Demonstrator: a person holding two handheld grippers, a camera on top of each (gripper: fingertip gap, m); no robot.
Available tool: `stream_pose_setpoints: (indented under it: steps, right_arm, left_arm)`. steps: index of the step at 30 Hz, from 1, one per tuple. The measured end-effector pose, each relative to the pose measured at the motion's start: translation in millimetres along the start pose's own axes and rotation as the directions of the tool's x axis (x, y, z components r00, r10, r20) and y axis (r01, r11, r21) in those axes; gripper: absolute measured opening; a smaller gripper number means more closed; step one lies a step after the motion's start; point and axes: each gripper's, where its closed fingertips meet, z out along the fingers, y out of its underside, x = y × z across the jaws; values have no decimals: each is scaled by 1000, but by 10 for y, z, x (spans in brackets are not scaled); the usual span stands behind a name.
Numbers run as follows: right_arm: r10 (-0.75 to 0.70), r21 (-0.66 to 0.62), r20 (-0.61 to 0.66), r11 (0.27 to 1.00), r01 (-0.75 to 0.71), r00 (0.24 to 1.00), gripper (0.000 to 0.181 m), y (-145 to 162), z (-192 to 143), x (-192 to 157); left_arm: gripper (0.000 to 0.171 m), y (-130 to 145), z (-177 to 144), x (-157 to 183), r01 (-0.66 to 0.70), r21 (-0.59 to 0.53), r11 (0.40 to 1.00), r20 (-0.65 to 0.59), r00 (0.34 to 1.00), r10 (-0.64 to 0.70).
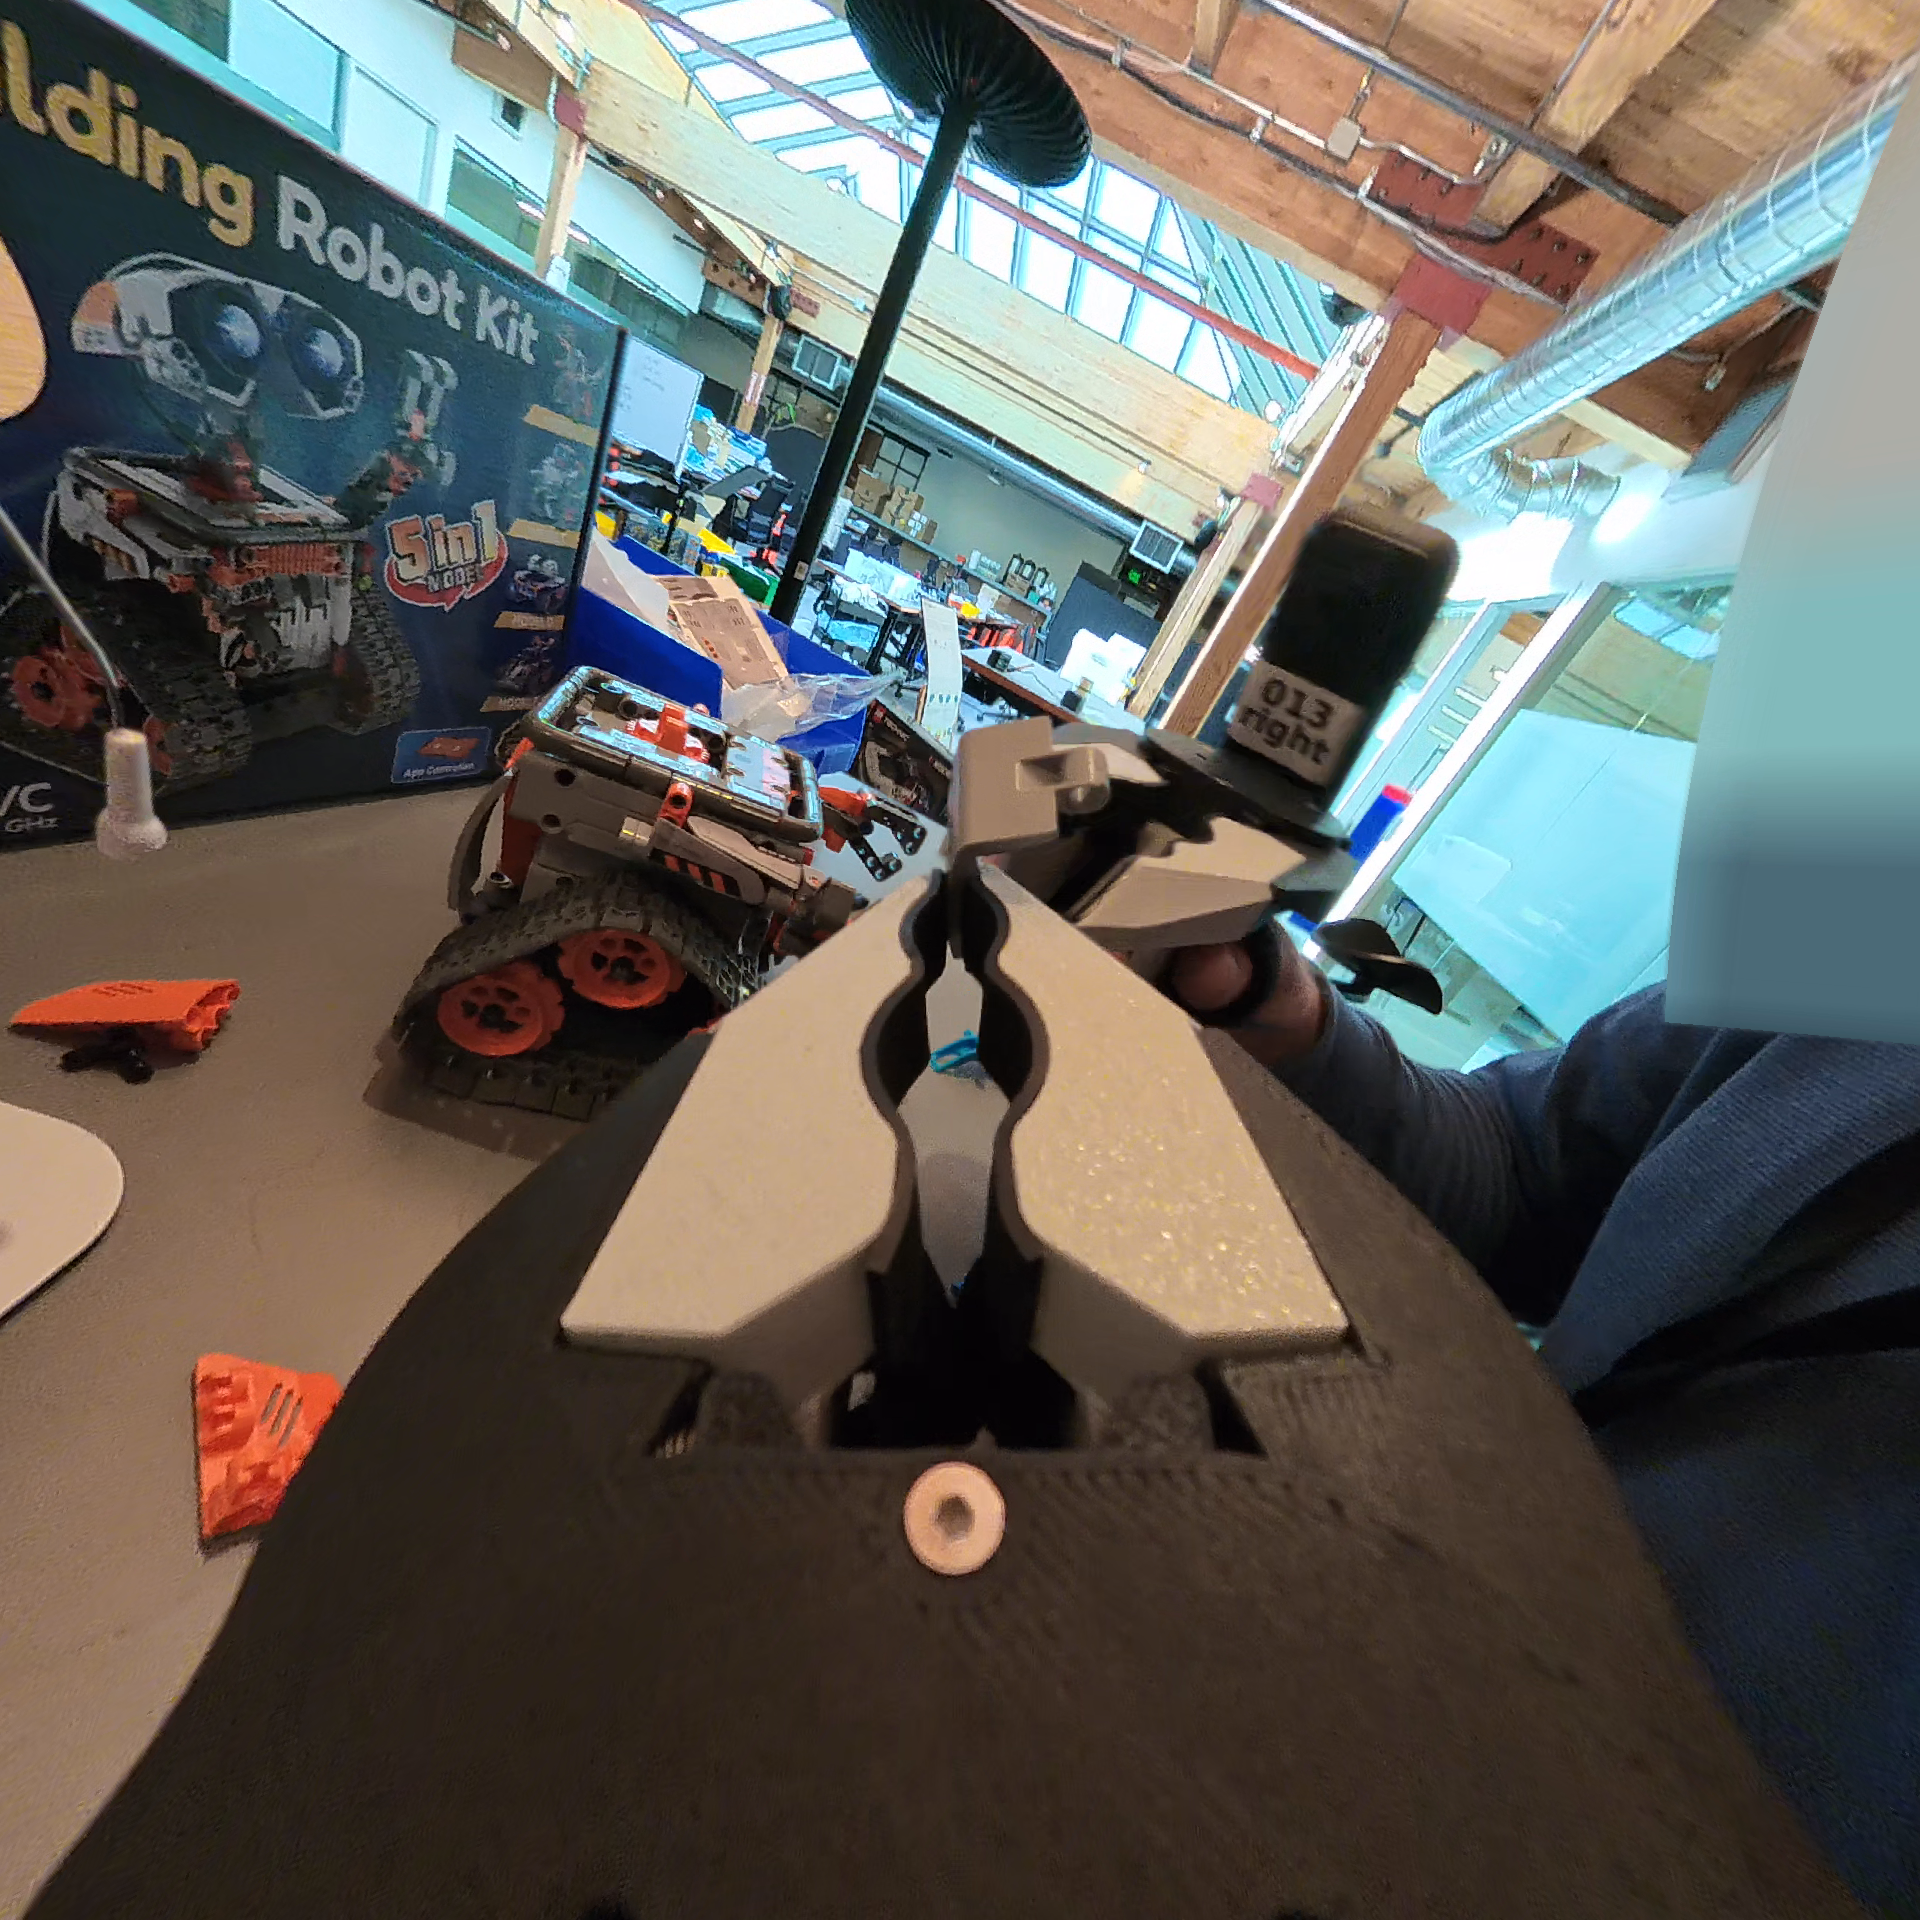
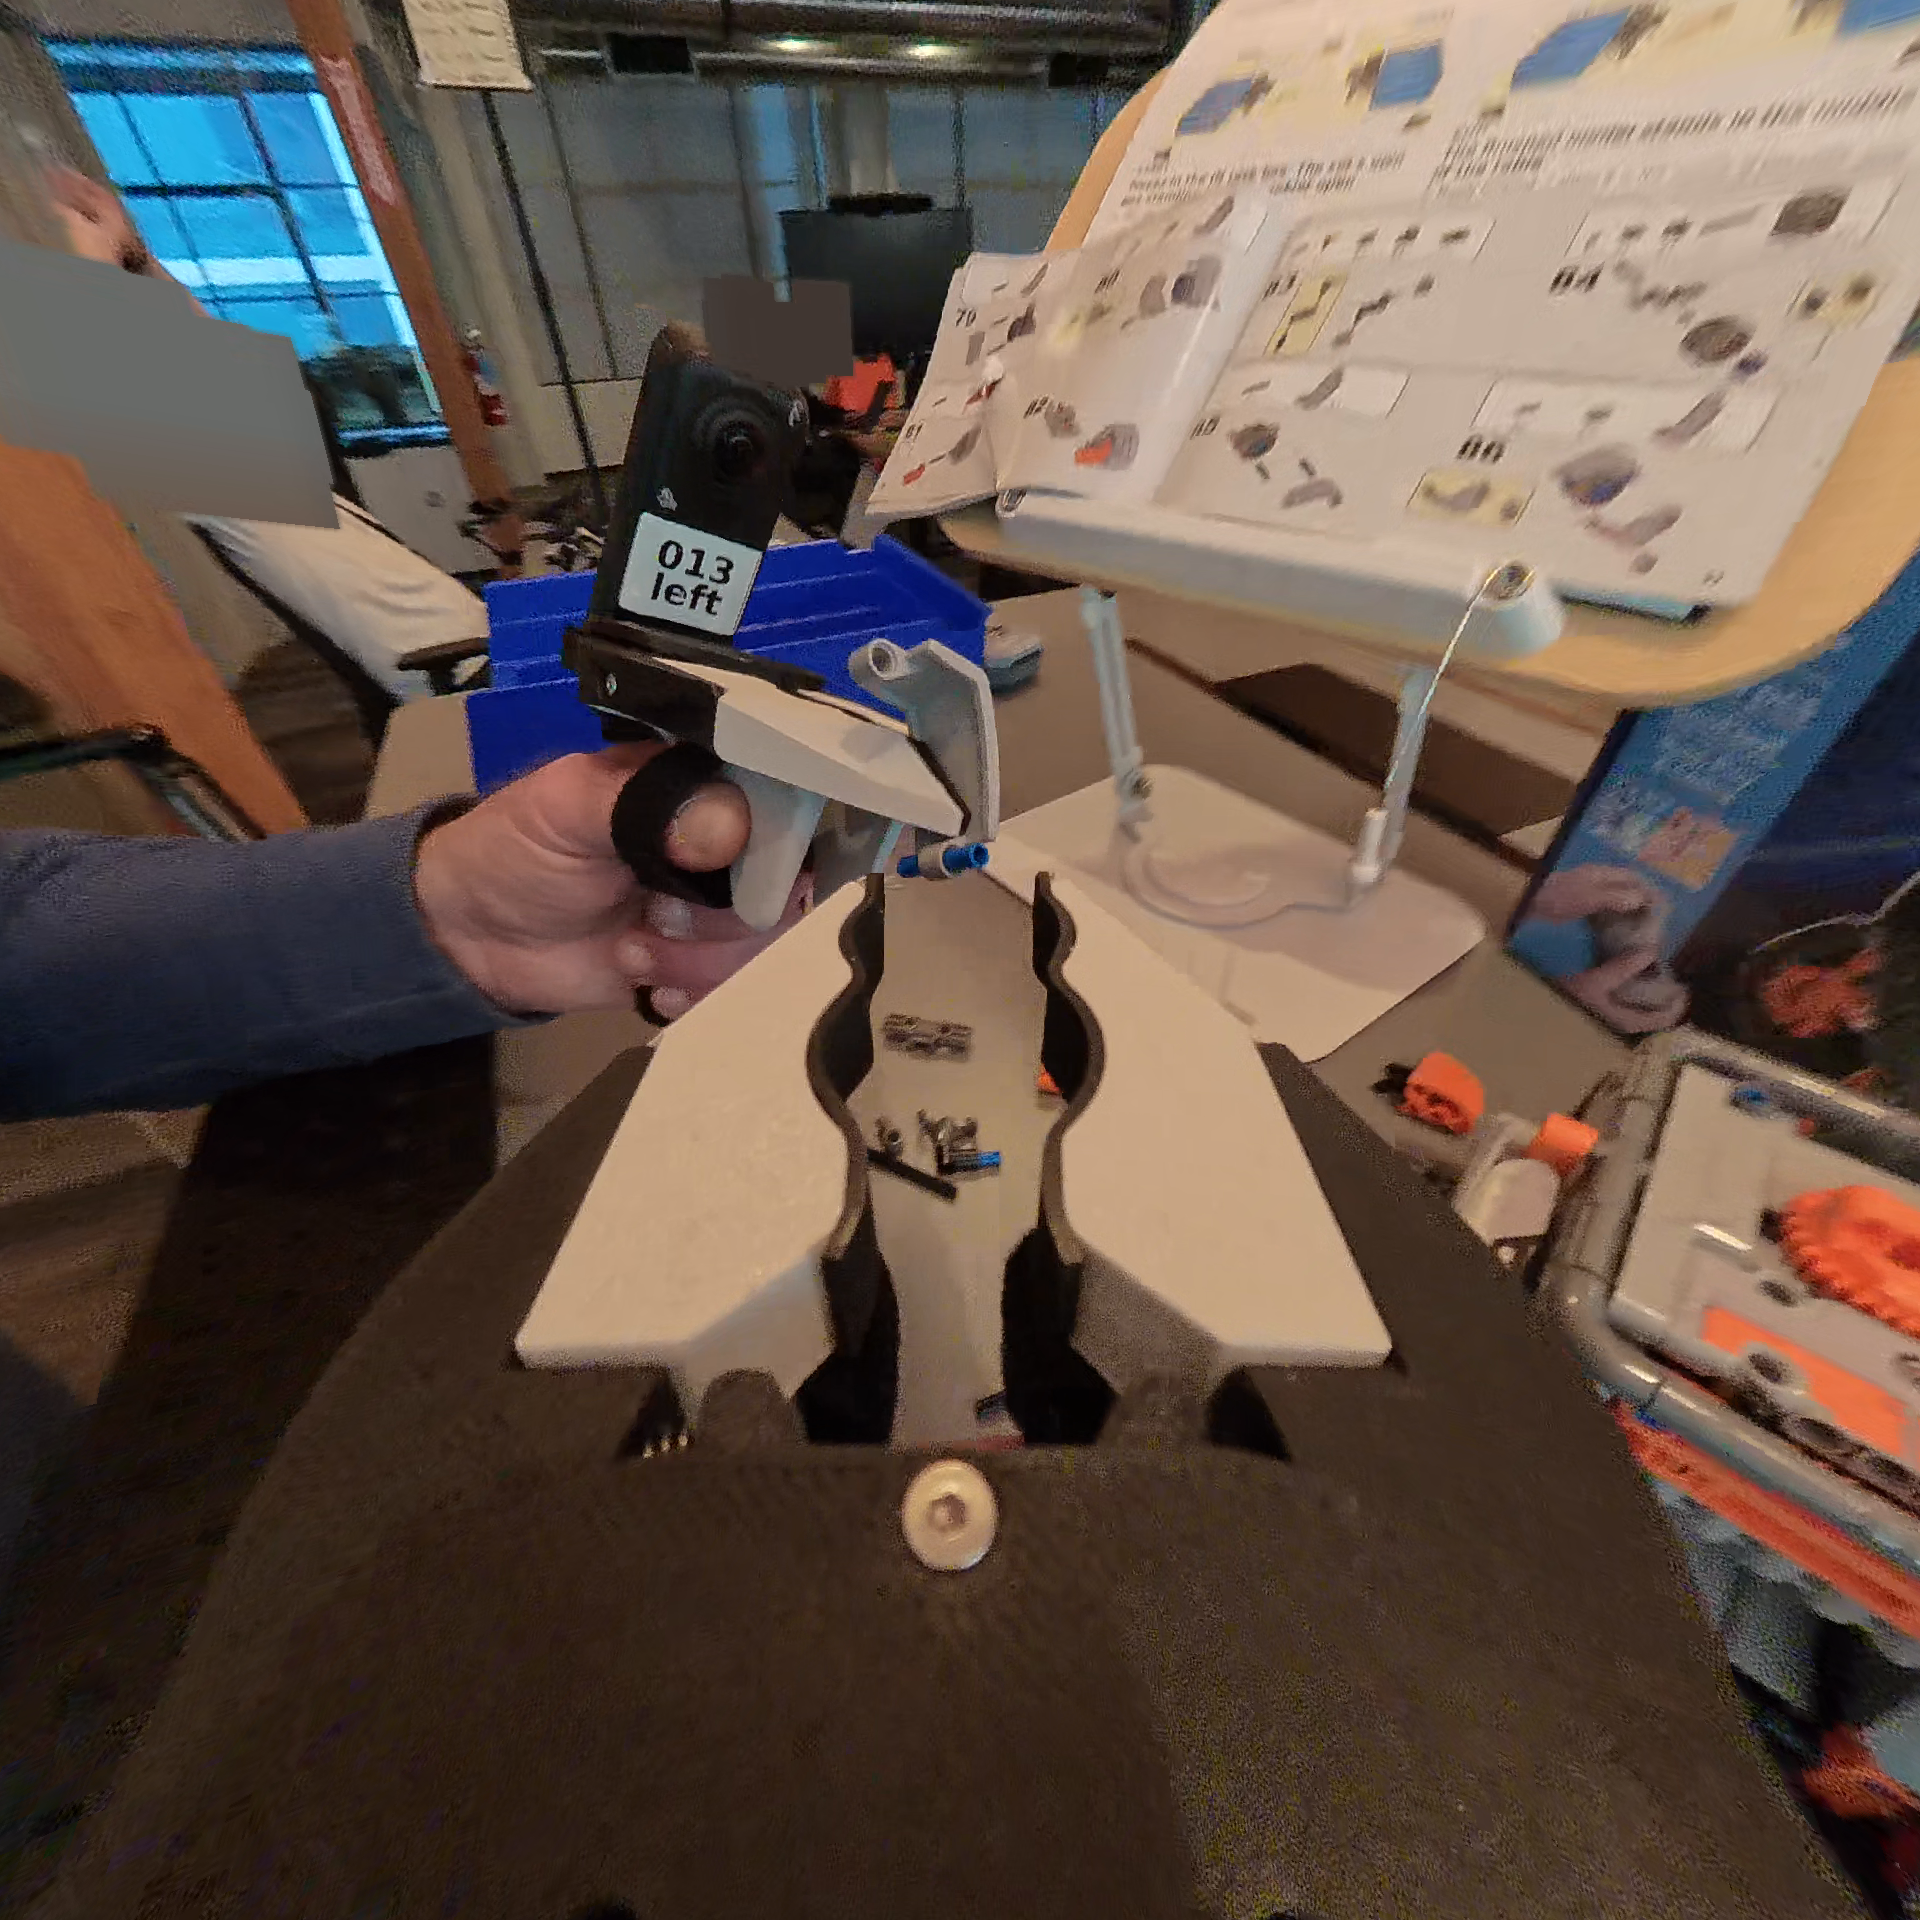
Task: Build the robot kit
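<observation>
My left gripper [image 1: 951,899] is shut on a grey angular brick part [image 1: 1029,790] and holds it up above the table. In the right wrist view the same part [image 2: 940,707] shows in the left gripper [image 2: 961,821], with a blue pin [image 2: 943,860] sticking out at its lower end. My right gripper [image 2: 956,904] is open and empty, its fingertips just below and either side of the blue pin. In the left wrist view the right gripper [image 1: 1081,883] sits just beyond the grey part, held by a hand [image 1: 1236,977].
A tracked grey and orange robot model [image 1: 634,862] [image 2: 1766,1299] stands on the grey table [image 1: 291,1143]. Its dark blue box [image 1: 260,468] is behind. Orange parts [image 1: 135,1013] [image 1: 255,1439] lie at left. Small loose parts [image 2: 935,1143], a booklet stand [image 2: 1299,935] and a blue bin [image 2: 831,613] are nearby. The grippers are tip to tip, or close to it.
</observation>
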Motion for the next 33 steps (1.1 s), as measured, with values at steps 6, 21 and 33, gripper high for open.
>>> stream_pose_setpoints:
  steps: [6, 21, 33]
  right_arm:
    - [-373, -142, -224, 927, 349, 900, 20, -11, 79, 44]
    - [-465, -181, -233, 884, 432, 854, 12, 38, 106, 60]
    - [-371, -162, -215, 926, 341, 904, 4, 73, 145, 75]
  left_arm:
    - [0, -12, 51, -9, 65, 37, 997, 2, 998, -65]
    - [0, -2, 51, -55, 90, 92, 992, 43, 995, -94]
    - [1, -5, 77, -95, 89, 145, 985, 85, 991, -102]
